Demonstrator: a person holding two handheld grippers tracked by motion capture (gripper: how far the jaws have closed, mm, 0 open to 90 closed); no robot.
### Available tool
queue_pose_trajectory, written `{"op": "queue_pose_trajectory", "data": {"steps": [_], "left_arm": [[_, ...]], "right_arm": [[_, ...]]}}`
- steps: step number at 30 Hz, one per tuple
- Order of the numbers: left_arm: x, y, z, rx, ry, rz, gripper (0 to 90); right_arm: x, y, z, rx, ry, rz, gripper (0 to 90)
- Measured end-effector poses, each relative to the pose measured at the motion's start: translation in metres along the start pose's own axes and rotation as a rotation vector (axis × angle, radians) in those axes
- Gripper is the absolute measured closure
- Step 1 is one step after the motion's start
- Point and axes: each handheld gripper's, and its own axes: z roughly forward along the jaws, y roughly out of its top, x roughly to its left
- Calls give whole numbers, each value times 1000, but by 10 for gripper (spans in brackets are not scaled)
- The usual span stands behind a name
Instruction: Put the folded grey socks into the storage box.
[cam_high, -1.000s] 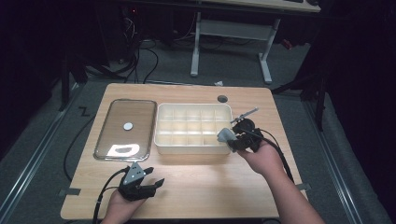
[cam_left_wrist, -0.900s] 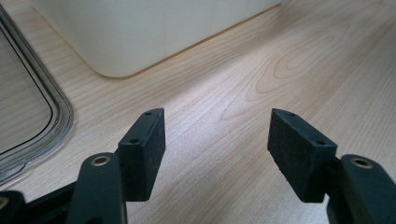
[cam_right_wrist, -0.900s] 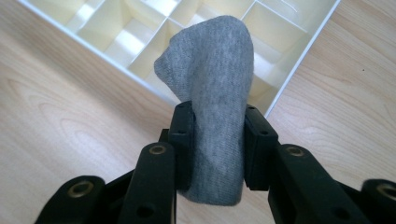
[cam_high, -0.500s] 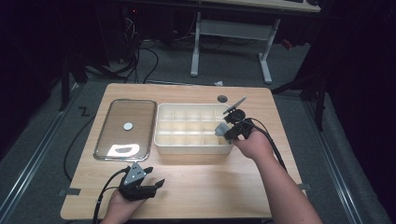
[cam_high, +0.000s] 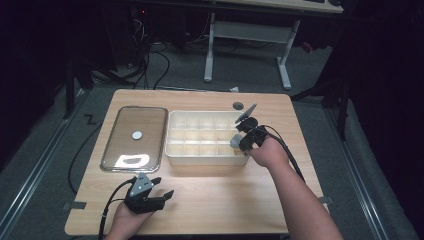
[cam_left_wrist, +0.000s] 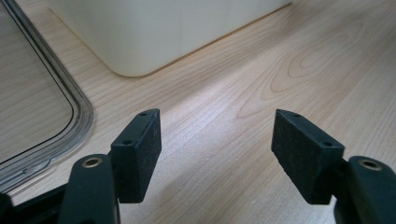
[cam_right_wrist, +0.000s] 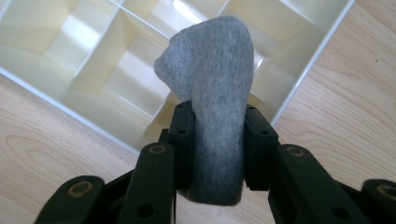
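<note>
Right claw (cam_right_wrist: 212, 144) grips a grey sock (cam_right_wrist: 212, 93) over the divided box (cam_right_wrist: 70, 84).

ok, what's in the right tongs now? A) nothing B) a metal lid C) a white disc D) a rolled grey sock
D: the right tongs are clamped on a rolled grey sock, held over the corner of the divided bin.

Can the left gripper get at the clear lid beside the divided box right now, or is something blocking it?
Probably yes. The left gripper rests open and empty on the table, with bare wood between it and the clear lid just ahead. The right gripper, holding a grey sock, is off at the divided box.
</note>
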Motion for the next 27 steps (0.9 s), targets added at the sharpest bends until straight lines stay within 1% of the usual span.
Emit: {"op": "queue_pose_trajectory", "data": {"steps": [1, 2, 6, 10, 11, 12, 13, 14, 16, 17, 18, 19, 21, 23, 27], "left_arm": [[0, 0, 0, -1, 3, 1, 338], [1, 0, 0, -1, 5, 3, 338], [3, -1, 0, -5, 6, -9, 338], [4, -1, -2, -10, 2, -19, 338], [4, -1, -2, -10, 1, -17, 339], [4, -1, -2, -9, 0, -16, 340], [4, -1, -1, -8, -1, -15, 340], [4, -1, -1, -6, -1, -13, 340], [4, -1, 0, -4, -5, -17, 340], [4, -1, 0, -3, -5, -17, 340], [4, -1, 0, -2, -3, -15, 340], [4, -1, 0, -2, -1, -15, 340], [4, -1, 1, -2, -3, -17, 340], [3, -1, 0, -3, -3, -14, 340], [4, -1, -1, -2, -4, -14, 340]], "right_arm": [[-1, 0, 1, 7, -1, 4, 702], [-1, 1, 2, 15, 2, 18, 702], [-2, 2, 7, 36, 3, 0, 704], [0, 5, 10, 69, -3, -16, 710], [1, 6, 11, 84, -4, -9, 712], [0, 7, 12, 88, -5, -31, 714], [1, 7, 13, 99, -5, -29, 715], [1, 8, 14, 105, -8, -43, 717], [3, 9, 18, 130, -8, -45, 719], [4, 9, 20, 136, -12, -62, 721], [6, 10, 22, 149, -14, -65, 721], [6, 11, 24, 157, -14, -89, 722], [9, 13, 27, 179, -18, -76, 723], [9, 13, 30, 181, -15, -102, 723], [12, 14, 34, 196, -18, -92, 723]]}}
